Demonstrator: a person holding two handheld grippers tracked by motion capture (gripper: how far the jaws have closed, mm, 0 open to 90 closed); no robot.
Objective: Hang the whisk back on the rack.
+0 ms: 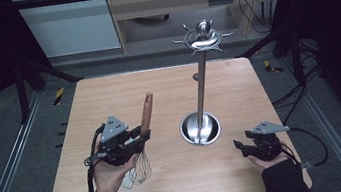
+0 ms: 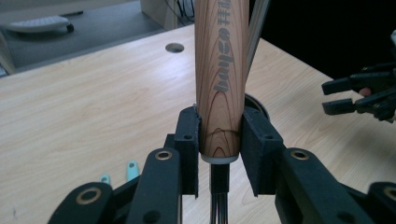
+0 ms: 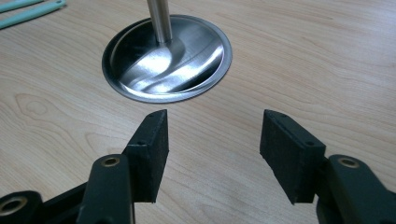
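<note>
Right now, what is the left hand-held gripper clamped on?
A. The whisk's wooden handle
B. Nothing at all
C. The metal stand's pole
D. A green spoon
A: in the left gripper view the left hand-held gripper has both pads pressed on the whisk's wooden handle, with the wires hanging below; the stand is apart from it.

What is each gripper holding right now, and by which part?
The left gripper clamps a whisk by the lower end of its wooden handle, just above the wires. The right gripper holds nothing; its jaws stand open.
</note>
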